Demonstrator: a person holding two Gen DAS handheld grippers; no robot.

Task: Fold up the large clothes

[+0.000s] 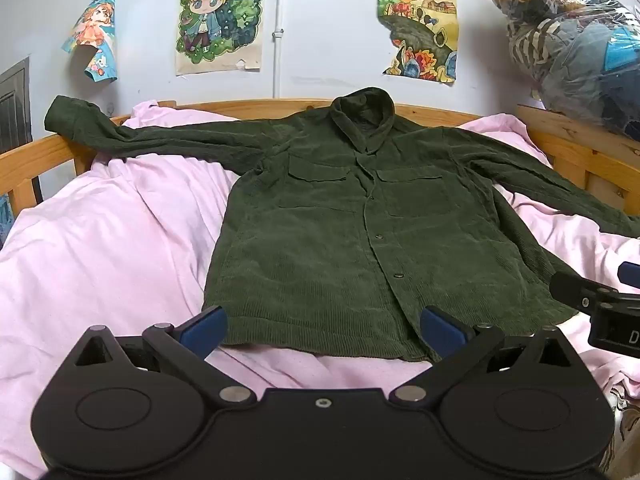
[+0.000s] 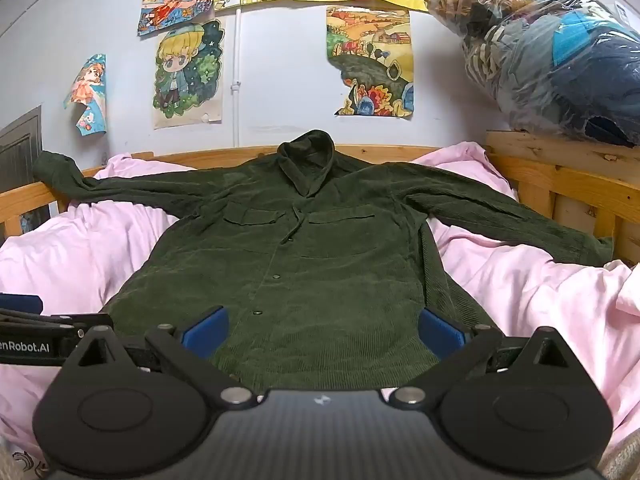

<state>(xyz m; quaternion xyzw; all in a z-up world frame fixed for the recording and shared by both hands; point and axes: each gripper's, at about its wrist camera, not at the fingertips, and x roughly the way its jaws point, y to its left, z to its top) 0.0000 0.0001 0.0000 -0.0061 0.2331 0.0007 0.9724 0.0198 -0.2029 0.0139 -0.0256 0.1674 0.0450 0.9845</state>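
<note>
A dark green corduroy shirt (image 1: 340, 232) lies flat and face up on a pink sheet (image 1: 112, 248), collar toward the wall, both sleeves spread out. Its left sleeve end drapes over the wooden bed rail (image 1: 68, 120). My left gripper (image 1: 324, 330) is open and empty, hovering over the shirt's hem. My right gripper (image 2: 322, 330) is open and empty, over the hem's right half; the shirt (image 2: 304, 264) fills that view. The right gripper also shows in the left wrist view (image 1: 600, 300) at the right edge. The left gripper shows in the right wrist view (image 2: 40, 332) at the left edge.
A wooden bed frame (image 1: 568, 148) surrounds the pink sheet (image 2: 540, 292). A clear plastic bag of clothes (image 1: 580, 52) sits on the frame at the right. Posters (image 1: 220, 16) hang on the wall behind the bed.
</note>
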